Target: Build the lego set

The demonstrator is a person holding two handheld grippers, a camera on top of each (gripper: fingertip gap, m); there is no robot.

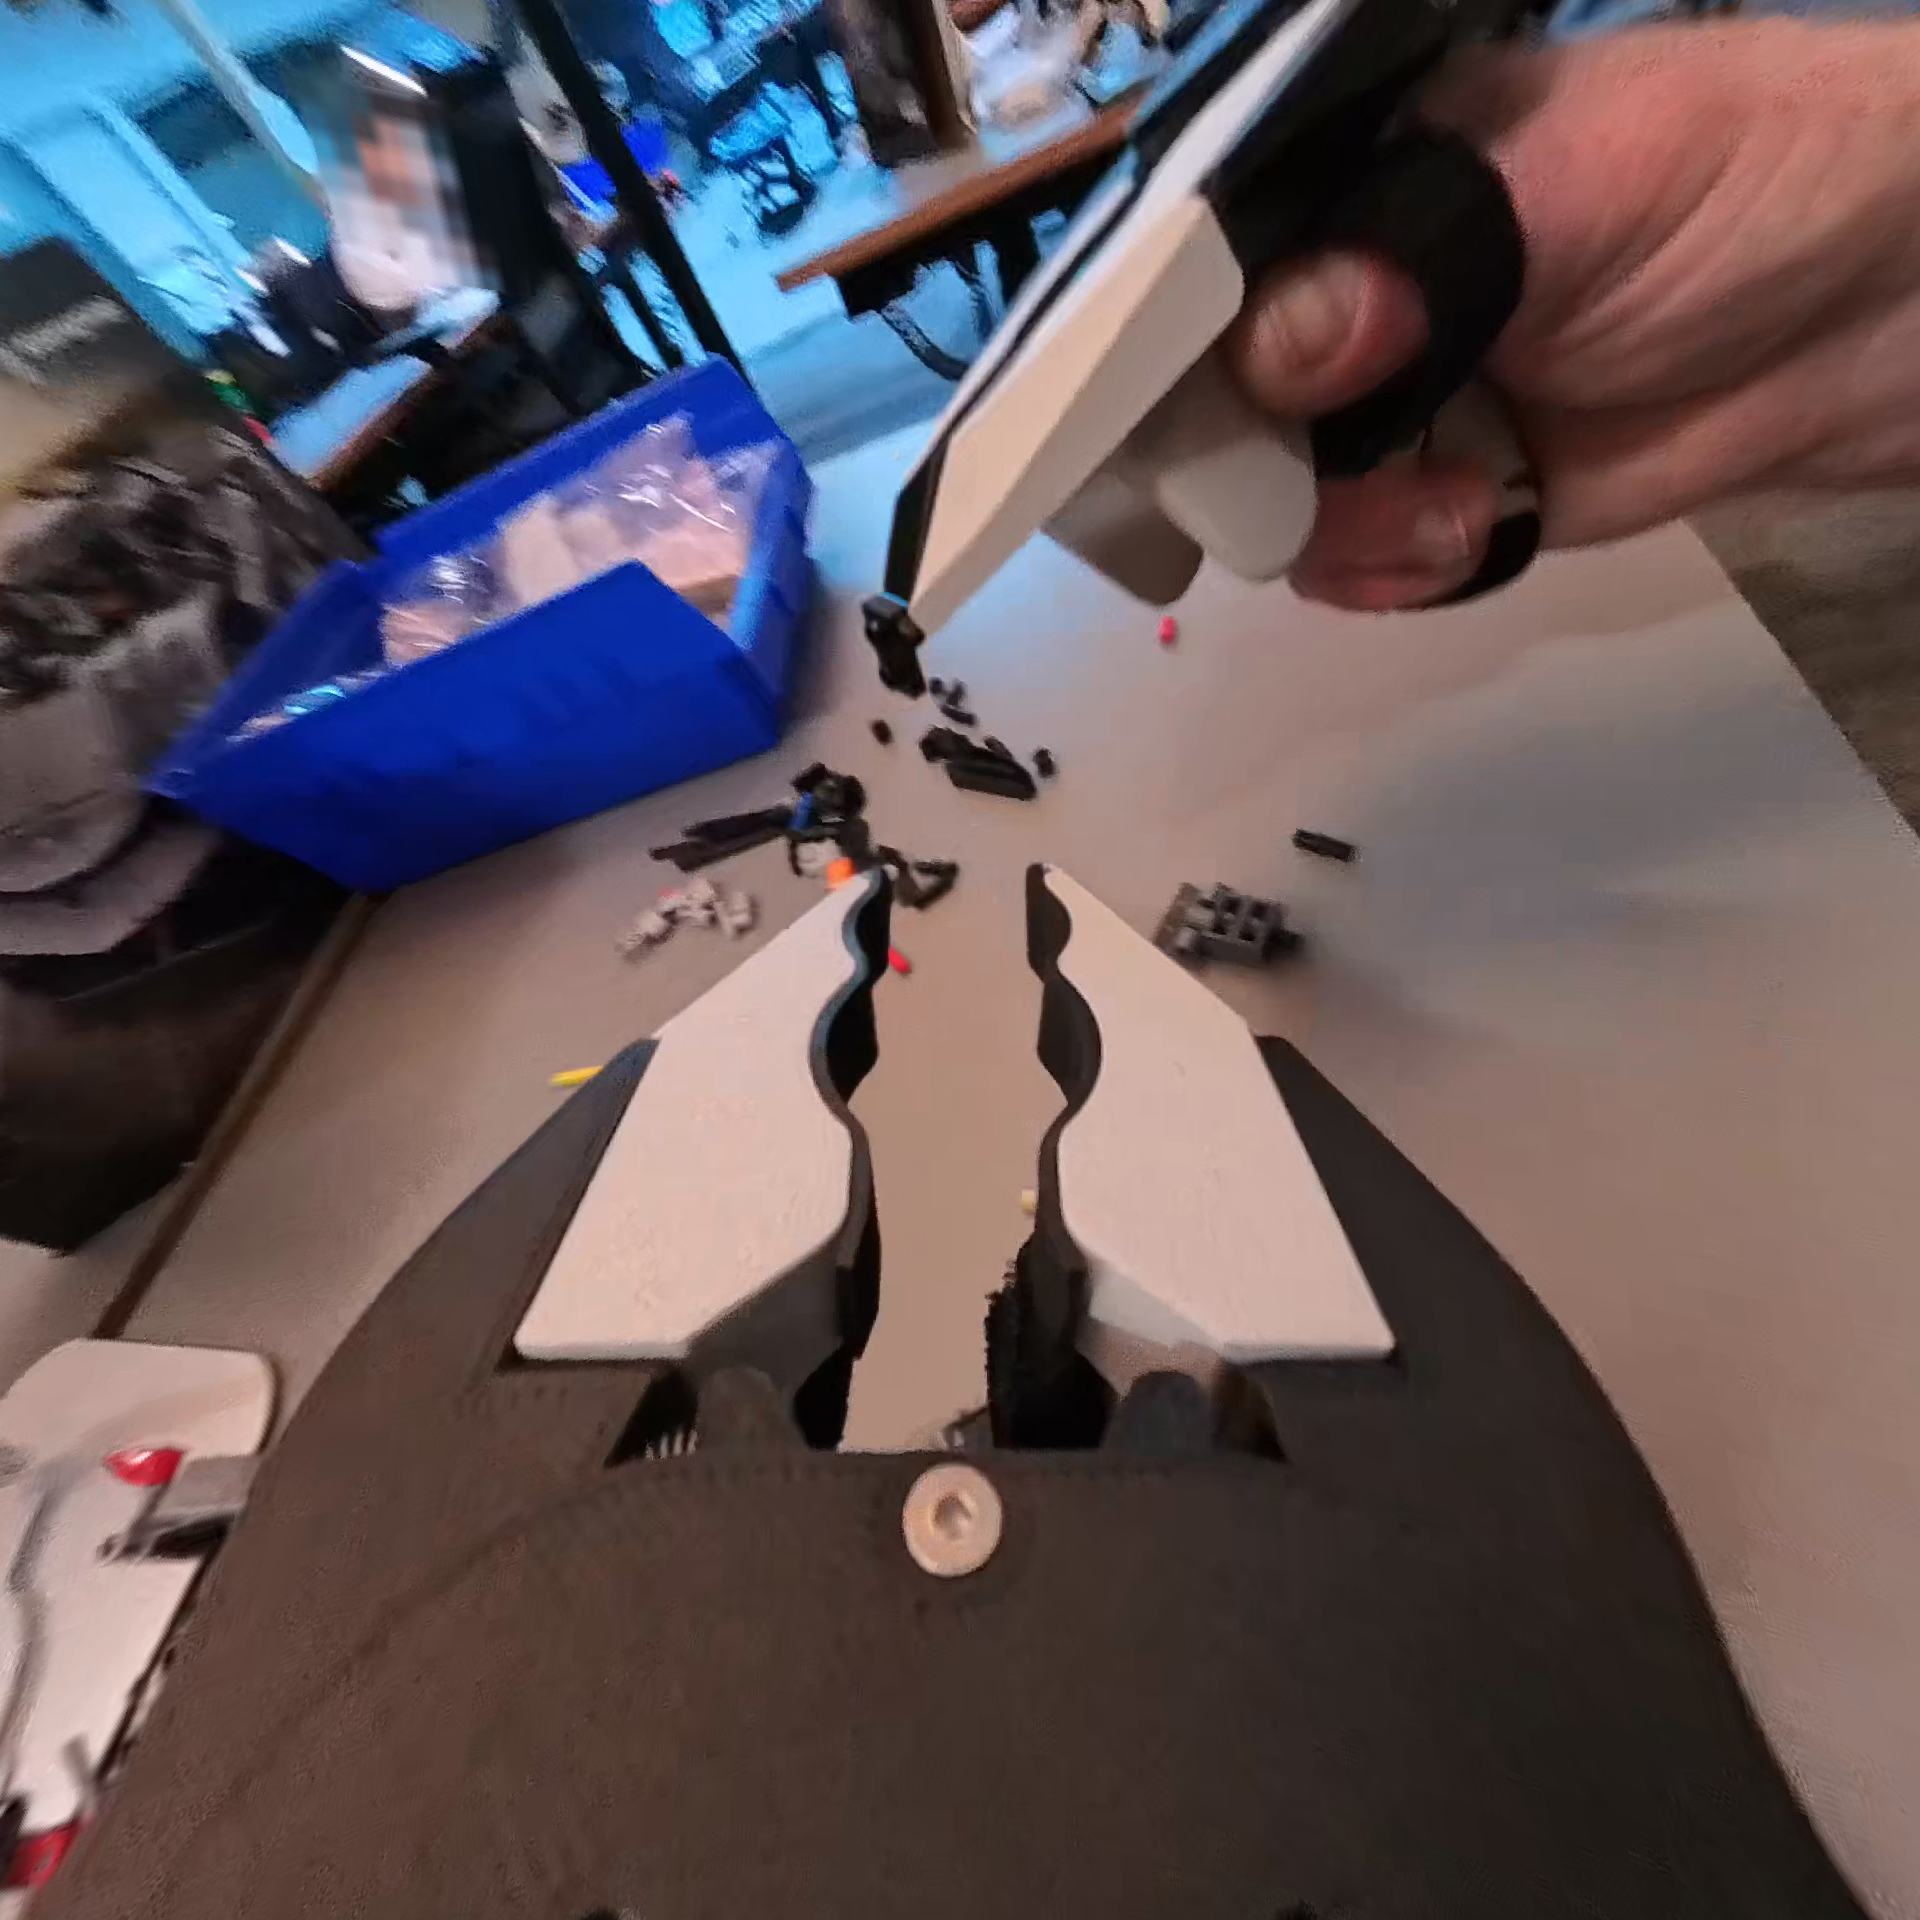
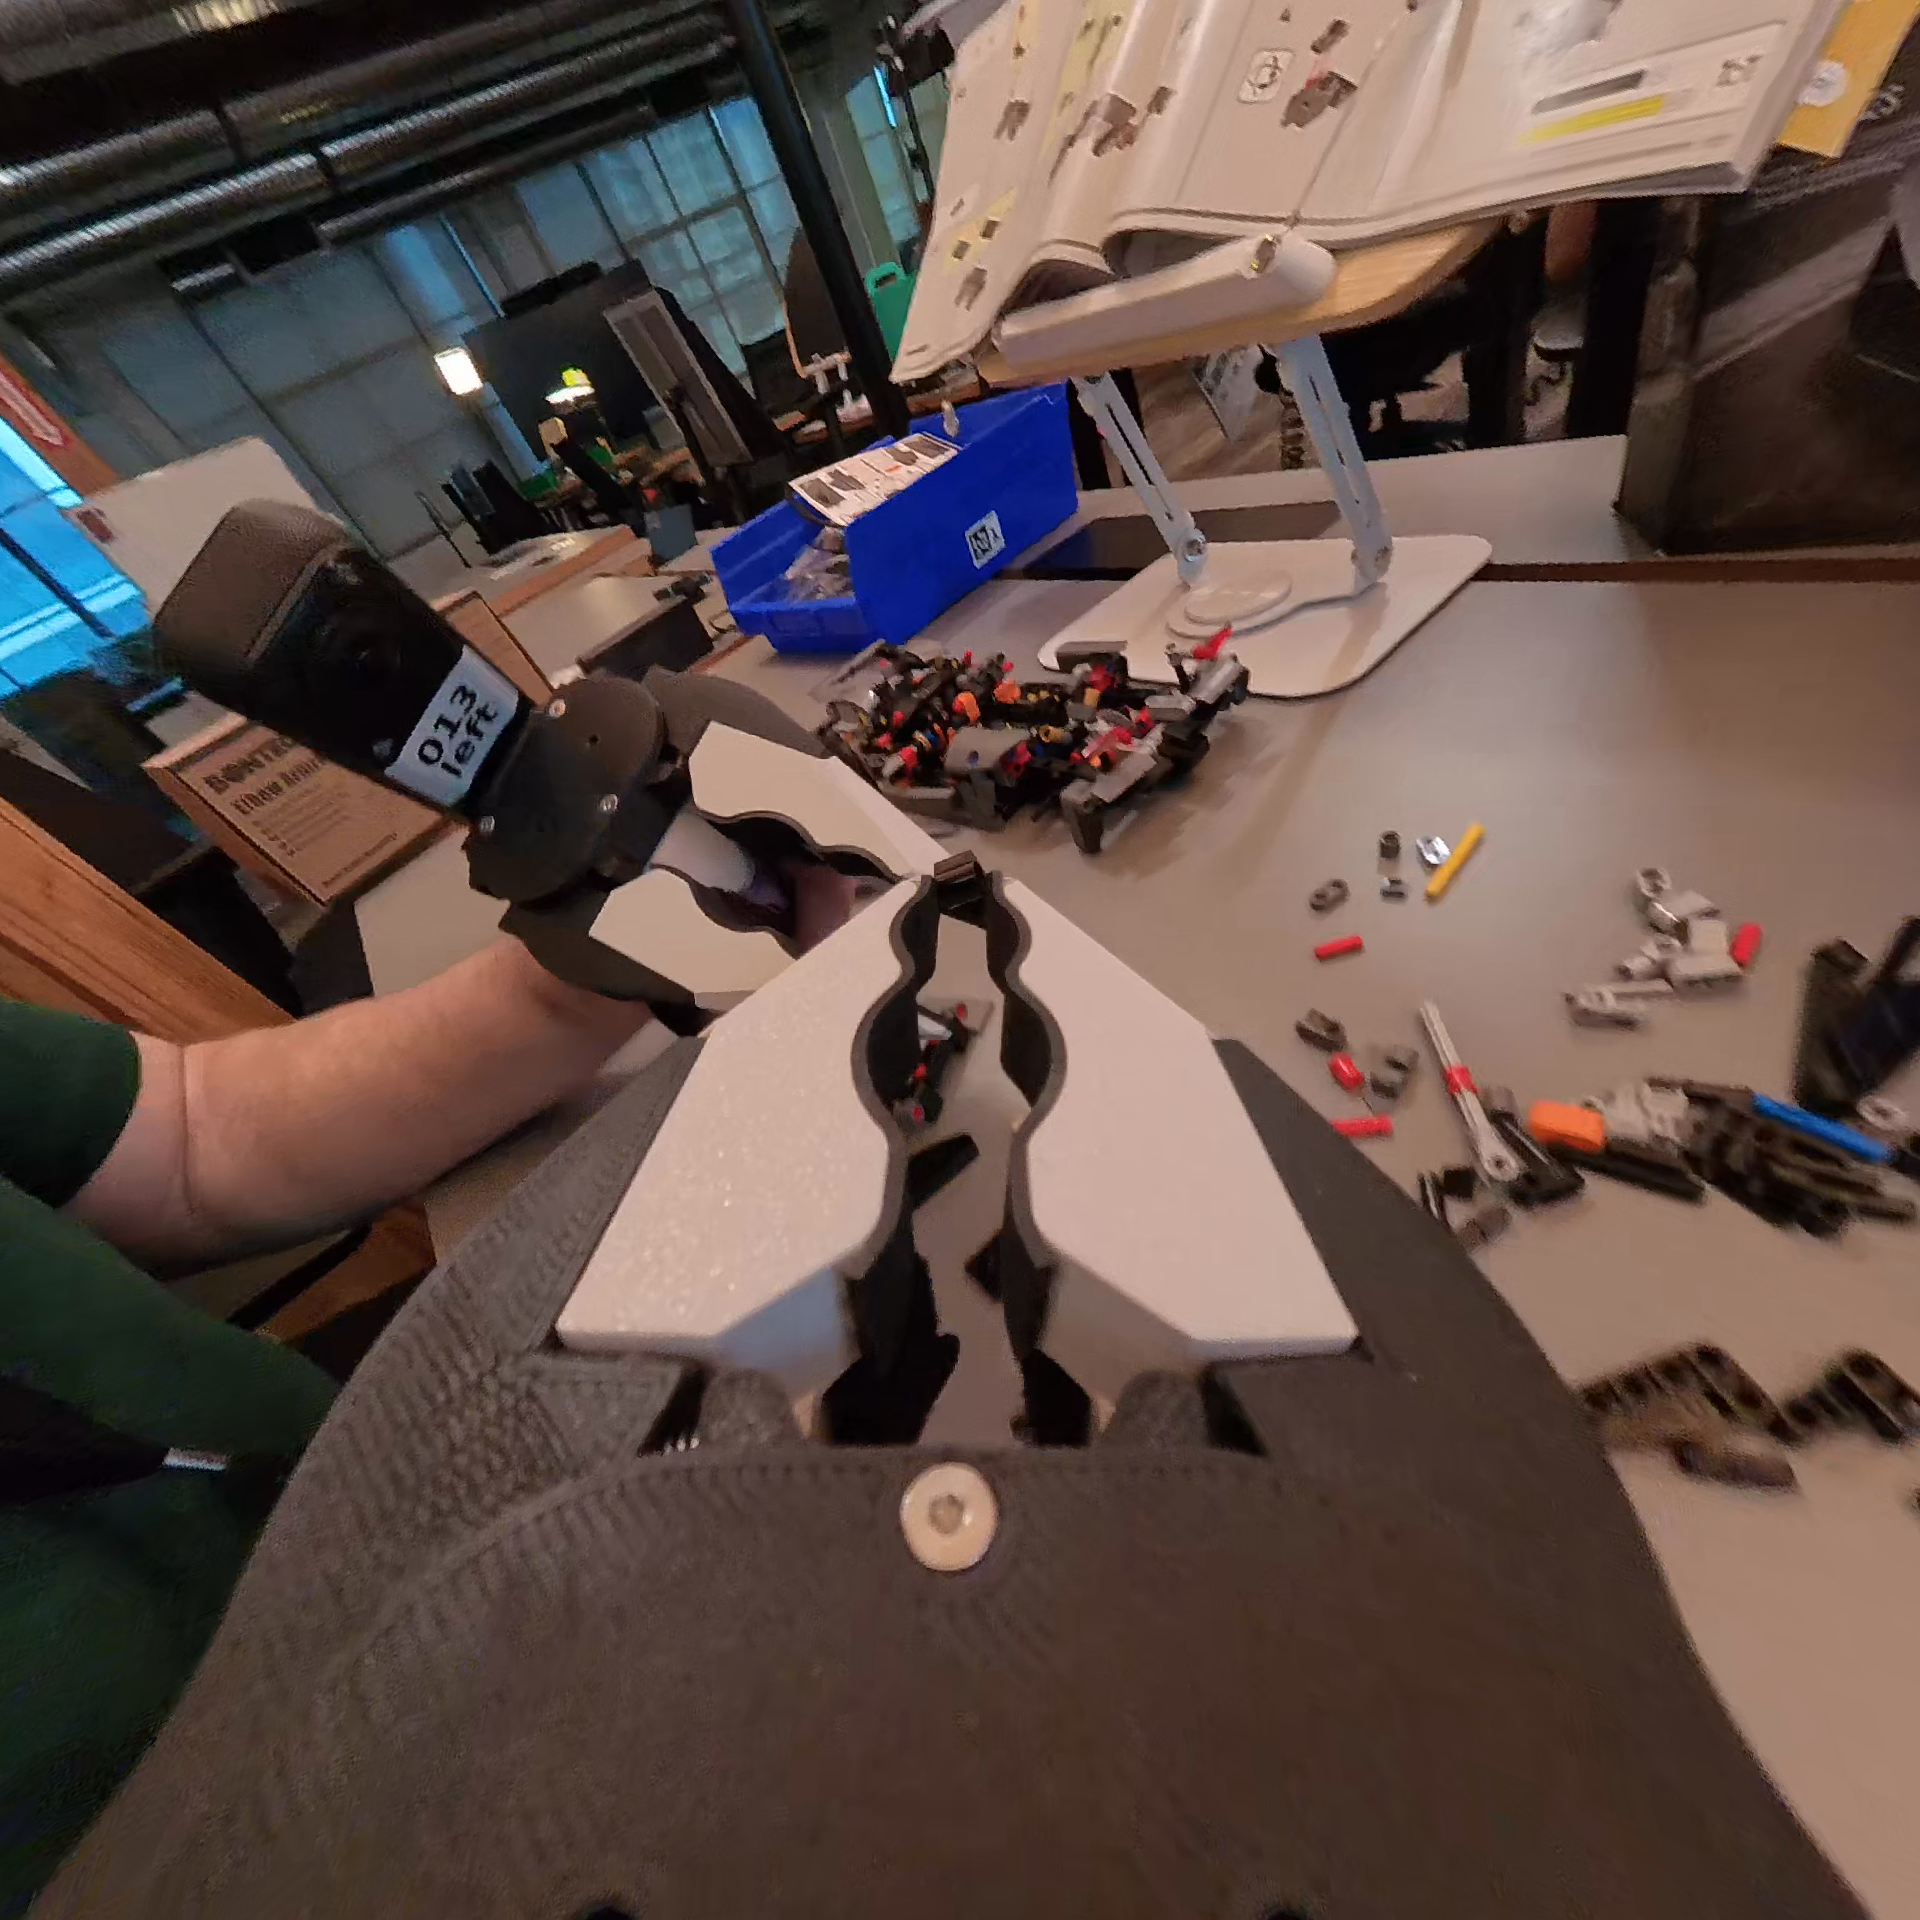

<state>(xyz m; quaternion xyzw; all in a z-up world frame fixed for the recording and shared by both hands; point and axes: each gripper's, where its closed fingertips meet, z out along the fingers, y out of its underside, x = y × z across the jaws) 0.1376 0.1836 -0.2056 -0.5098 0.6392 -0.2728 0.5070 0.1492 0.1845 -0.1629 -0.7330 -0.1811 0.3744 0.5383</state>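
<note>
Motion blur smears the blue bin and the small black pieces toward the table's far edge, while the open instruction booklet is cut off by the frame's top.

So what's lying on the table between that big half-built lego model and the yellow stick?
In the right wrist view, the stretch of table between the half-built model and the yellow stick holds only a few tiny dark and silvery pieces beside the stick; otherwise it is bare.
</note>
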